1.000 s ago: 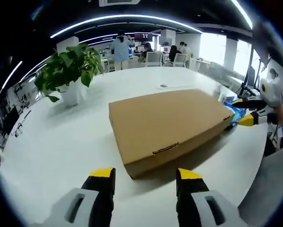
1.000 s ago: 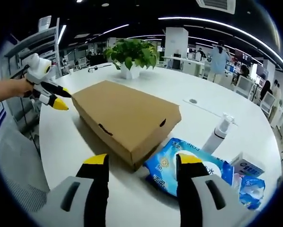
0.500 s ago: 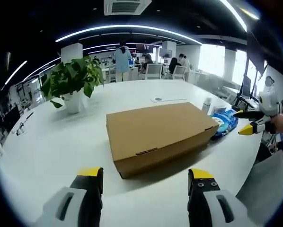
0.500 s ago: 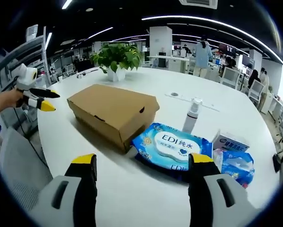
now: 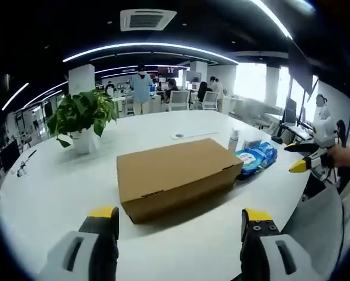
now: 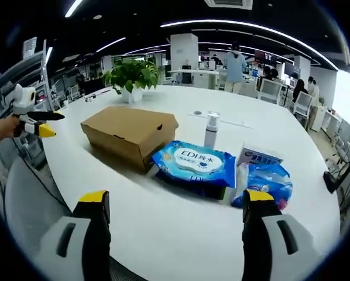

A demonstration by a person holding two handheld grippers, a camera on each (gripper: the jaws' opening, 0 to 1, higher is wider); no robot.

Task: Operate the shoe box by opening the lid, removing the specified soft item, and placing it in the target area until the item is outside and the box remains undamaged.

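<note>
We see a white table (image 5: 40,193), and on it the closed brown shoe box (image 5: 175,175) lies flat, its lid down. Just right of it lies a blue wipes pack (image 6: 192,164); at the far left stands a potted plant (image 5: 81,120). Our left gripper (image 5: 181,225) and right gripper (image 6: 175,202) hover near the table's edge, both with jaws apart and holding nothing.

A closed shoe box (image 5: 174,178) lies mid-frame on the white desk (image 5: 58,193); the left tool (image 5: 178,219), jaws wide apart, sits below it.
</note>
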